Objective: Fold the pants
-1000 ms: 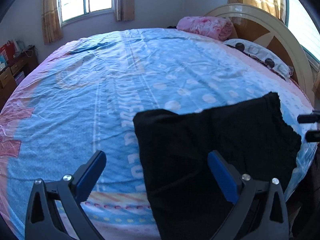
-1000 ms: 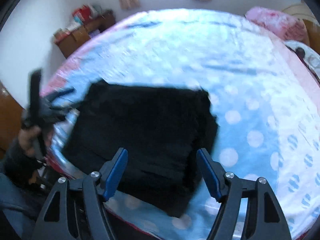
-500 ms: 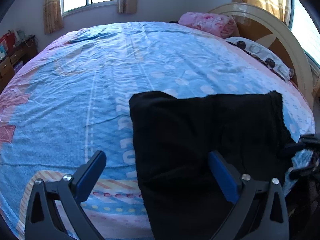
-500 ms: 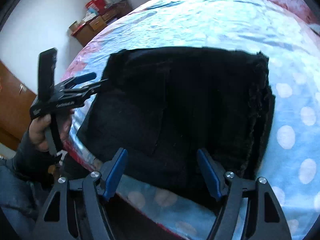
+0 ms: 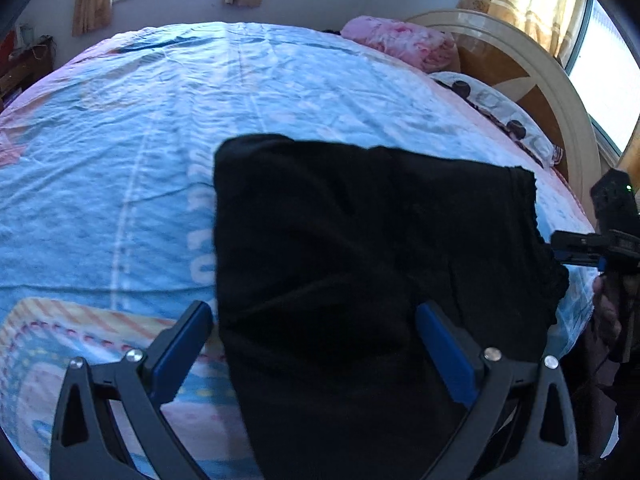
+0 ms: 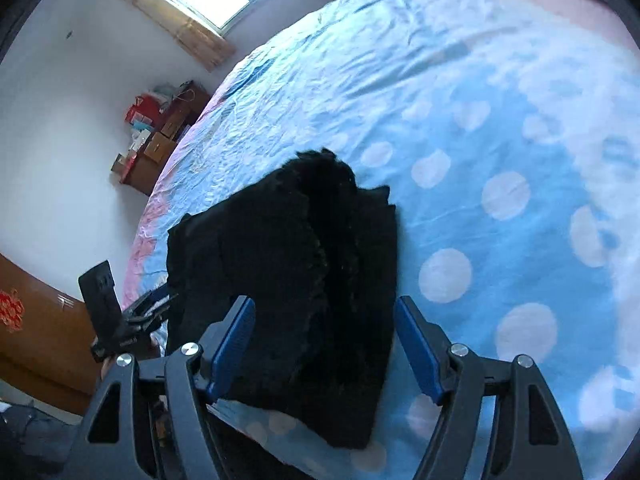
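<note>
Pants: black fuzzy fabric pants (image 5: 360,264), folded into a thick, roughly rectangular stack; they lie flat at the near edge of the bed, the closest part hanging a little over the side. In the right wrist view (image 6: 304,280) several layered edges show along the top of the stack.
Left gripper: black frame with blue finger pads (image 5: 316,344); jaws spread wide and holding nothing. One pad sits over the bedsheet just beside the pants' left edge, the other over the black fabric. From the right wrist view it appears beside the stack's far corner (image 6: 154,308).
Right gripper: same build (image 6: 324,344); jaws wide, empty, straddling the near end of the stack. In the left wrist view it shows at the pants' right edge (image 5: 576,248).
Bed: light blue sheet with white polka dots and pink border (image 6: 500,128).
Beyond: pink rumpled blanket (image 5: 400,42) and curved cream wooden headboard (image 5: 540,76).
</note>
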`<state>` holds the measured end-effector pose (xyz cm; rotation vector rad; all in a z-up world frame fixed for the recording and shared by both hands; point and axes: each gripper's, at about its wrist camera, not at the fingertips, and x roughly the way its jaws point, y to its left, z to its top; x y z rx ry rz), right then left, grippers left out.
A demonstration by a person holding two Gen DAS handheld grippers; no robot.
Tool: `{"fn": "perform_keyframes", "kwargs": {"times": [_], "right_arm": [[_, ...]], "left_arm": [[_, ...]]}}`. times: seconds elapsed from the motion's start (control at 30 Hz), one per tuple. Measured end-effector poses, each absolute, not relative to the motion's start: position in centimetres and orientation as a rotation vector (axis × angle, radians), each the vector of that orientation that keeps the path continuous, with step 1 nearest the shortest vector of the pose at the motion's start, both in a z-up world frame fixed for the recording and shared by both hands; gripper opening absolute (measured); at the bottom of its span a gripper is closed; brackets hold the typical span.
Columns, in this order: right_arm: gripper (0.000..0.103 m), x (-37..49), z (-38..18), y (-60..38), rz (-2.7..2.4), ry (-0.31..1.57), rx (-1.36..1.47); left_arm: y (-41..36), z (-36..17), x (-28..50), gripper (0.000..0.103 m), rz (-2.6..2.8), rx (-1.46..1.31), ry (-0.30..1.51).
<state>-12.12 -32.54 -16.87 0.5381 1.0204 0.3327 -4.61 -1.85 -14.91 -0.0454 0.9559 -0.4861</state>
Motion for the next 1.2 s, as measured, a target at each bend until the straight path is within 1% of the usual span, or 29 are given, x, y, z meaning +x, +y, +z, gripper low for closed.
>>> {"fn": "perform_keyframes", "kwargs": {"times": [0.2, 0.43, 0.57, 0.67, 0.83, 0.87, 0.9, 0.93, 0.97, 1.0, 1.03, 1.1, 1.13, 1.2], "right_arm": [[0.073, -11.5, -17.5, -32.6, 0.331, 1.019, 0.534], [0.073, -11.9, -17.3, -35.0, 0.326, 1.011, 0.548], [0.073, -11.5, -17.6, -34.2, 0.397, 1.023, 0.554], [0.074, -10.9, -18.2, -32.9, 0.398, 1.036, 0.502], [0.074, -10.5, -18.1, -31.6, 0.491, 1.011, 0.540], [0.074, -10.4, -17.9, -30.7, 0.485, 1.013, 0.499], [0.072, -10.4, -17.7, -30.1, 0.462, 1.017, 0.447], [0.055, -10.3, -17.6, -29.7, 0.433, 1.020, 0.406], [0.044, -10.3, -17.7, -30.0, 0.412, 1.018, 0.408], [0.036, -10.3, -17.7, -30.5, 0.424, 1.012, 0.442], [0.031, -10.4, -17.8, -31.0, 0.438, 1.003, 0.466], [0.029, -10.8, -17.6, -31.0, 0.436, 0.991, 0.459], [0.027, -11.1, -17.4, -30.7, 0.433, 0.979, 0.449], [0.024, -11.6, -16.6, -30.4, 0.432, 0.947, 0.443]], "left_arm": [[-1.4, -15.3, -4.5, 0.103, -0.512, -0.064, 0.953], [-1.4, -15.4, -4.3, 0.103, -0.526, -0.056, 0.956], [-2.0, -15.4, -4.3, 0.103, -0.529, -0.031, 0.949], [-2.2, -15.5, -4.0, 0.103, -0.527, -0.024, 0.961], [-2.3, -15.5, -4.1, 0.103, -0.529, 0.005, 0.957], [-2.4, -15.5, -4.2, 0.103, -0.526, 0.013, 0.958], [-2.5, -15.4, -4.3, 0.094, -0.527, 0.018, 0.955], [-2.8, -15.2, -4.4, 0.087, -0.522, 0.030, 0.949], [-2.9, -14.8, -4.6, 0.063, -0.543, 0.033, 0.945], [-2.9, -14.5, -4.8, 0.045, -0.594, 0.006, 0.957], [-3.0, -14.2, -5.0, 0.040, -0.592, -0.001, 0.943], [-3.6, -13.8, -5.7, 0.036, -0.586, 0.053, 0.909], [-3.5, -13.7, -5.8, 0.031, -0.581, 0.049, 0.905], [-2.9, -13.1, -6.0, 0.025, -0.584, 0.004, 0.881]]}}
